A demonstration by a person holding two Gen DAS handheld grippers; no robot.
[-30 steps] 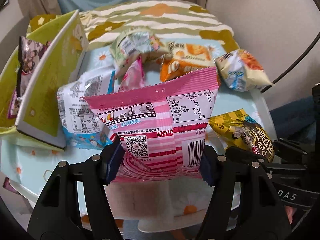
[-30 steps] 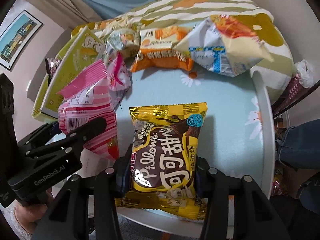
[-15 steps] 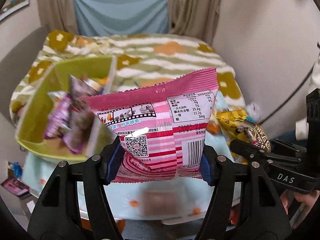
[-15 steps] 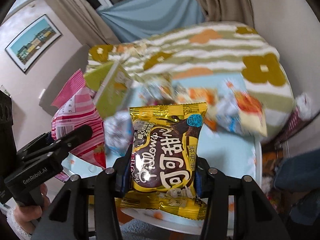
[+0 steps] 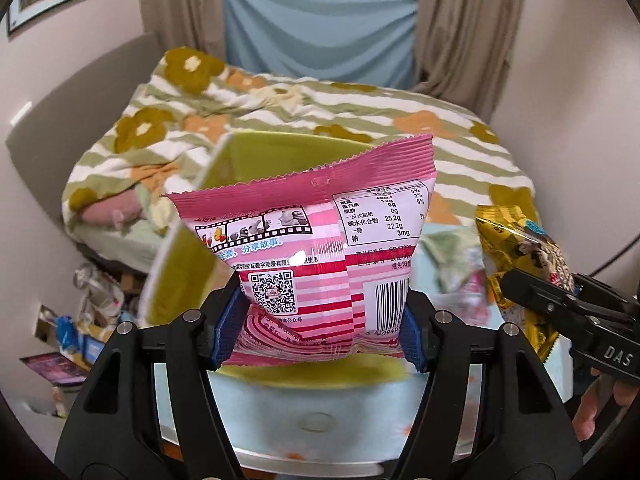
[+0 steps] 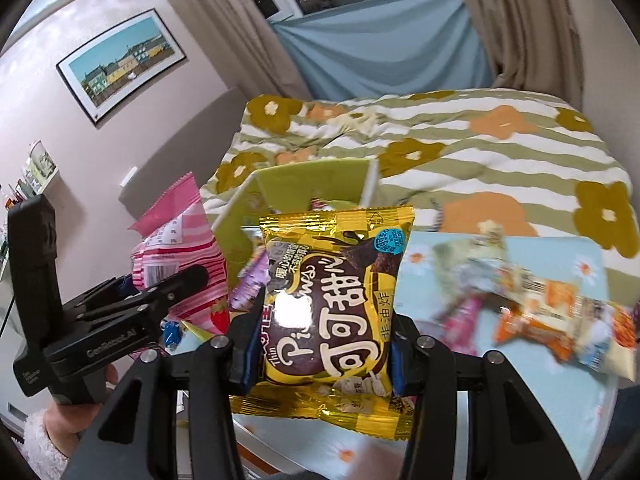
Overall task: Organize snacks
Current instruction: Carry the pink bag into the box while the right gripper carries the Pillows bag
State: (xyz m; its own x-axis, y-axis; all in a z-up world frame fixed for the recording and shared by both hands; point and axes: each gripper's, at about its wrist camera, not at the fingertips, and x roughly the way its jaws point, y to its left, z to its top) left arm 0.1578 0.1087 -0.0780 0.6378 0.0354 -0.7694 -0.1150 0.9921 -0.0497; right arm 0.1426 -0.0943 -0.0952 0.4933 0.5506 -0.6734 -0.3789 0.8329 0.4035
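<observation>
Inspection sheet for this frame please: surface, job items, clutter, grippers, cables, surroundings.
Surface: table with a light-blue daisy cloth.
Job's things: pink snack bag and yellow snack bag, both held up; green box behind them.
Clutter: loose snack packets, blurred.
Grippers: left gripper shut on the pink bag; right gripper shut on the yellow one.
Cables: nothing seen.
Surroundings: bed with a floral blanket, curtains, framed picture.

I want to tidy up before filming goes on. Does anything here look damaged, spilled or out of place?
Nothing looks torn or spilled. The pink packet and yellow packet are held sealed in the hand-held grippers. Loose snacks lie scattered on the table, outside the green box, though they are blurred.
</observation>
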